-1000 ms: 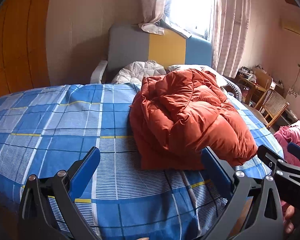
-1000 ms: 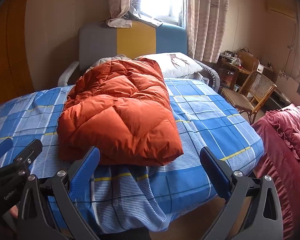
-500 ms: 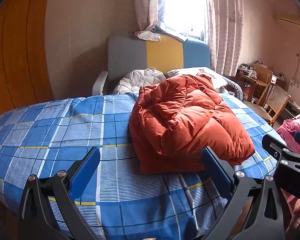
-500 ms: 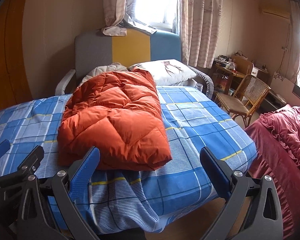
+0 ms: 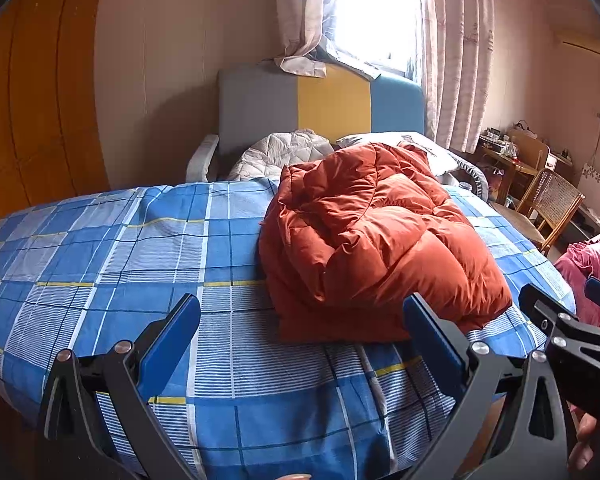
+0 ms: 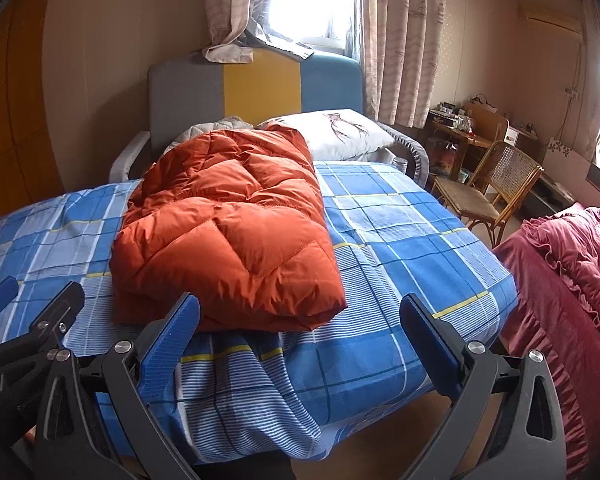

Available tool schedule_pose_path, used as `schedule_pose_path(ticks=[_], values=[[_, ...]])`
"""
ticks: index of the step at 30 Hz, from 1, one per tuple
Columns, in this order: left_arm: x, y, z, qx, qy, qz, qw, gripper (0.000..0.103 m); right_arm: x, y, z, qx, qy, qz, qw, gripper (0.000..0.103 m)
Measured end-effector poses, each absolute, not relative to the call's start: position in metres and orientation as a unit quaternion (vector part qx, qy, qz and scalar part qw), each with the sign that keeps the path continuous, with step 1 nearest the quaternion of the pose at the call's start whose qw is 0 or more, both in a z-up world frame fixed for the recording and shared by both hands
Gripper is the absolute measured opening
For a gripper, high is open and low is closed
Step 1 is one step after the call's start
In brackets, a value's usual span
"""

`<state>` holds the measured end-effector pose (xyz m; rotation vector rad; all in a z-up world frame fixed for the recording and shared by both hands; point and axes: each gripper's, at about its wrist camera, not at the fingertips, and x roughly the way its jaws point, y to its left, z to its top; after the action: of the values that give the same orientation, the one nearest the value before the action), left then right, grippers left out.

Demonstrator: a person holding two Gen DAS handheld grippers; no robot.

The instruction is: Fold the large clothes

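Observation:
A folded orange puffer jacket (image 5: 380, 240) lies on the blue plaid bed sheet (image 5: 140, 264); it also shows in the right wrist view (image 6: 228, 232) on the same sheet (image 6: 400, 240). My left gripper (image 5: 300, 332) is open and empty, held back from the near edge of the bed, short of the jacket. My right gripper (image 6: 300, 332) is open and empty, also back from the bed's near edge. The right gripper shows at the right of the left wrist view (image 5: 572, 320), and the left gripper at the left of the right wrist view (image 6: 28, 312).
A grey, yellow and blue headboard (image 6: 256, 88) stands behind the bed with a white pillow (image 6: 336, 136). A wicker chair (image 6: 496, 192) and a cluttered desk (image 6: 464, 128) stand at the right. A red ruffled cover (image 6: 572, 280) lies close on the right.
Both grippers have drawn back and up from the bed, so the jacket looks smaller and farther. The jacket has not moved. Both stay open.

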<state>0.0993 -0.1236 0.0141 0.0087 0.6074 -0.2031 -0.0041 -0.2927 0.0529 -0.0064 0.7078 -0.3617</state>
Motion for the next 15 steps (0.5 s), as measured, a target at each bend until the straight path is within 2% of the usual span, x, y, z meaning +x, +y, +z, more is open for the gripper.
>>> schedule_pose_path(ticks=[15], values=[[0.1039,-0.1158,0.0103,-0.007,0.307,-0.095,0.947,0.101,-0.0039,-0.2988,0.0458,0.014,0.348,-0.181,0.920,0.100]])
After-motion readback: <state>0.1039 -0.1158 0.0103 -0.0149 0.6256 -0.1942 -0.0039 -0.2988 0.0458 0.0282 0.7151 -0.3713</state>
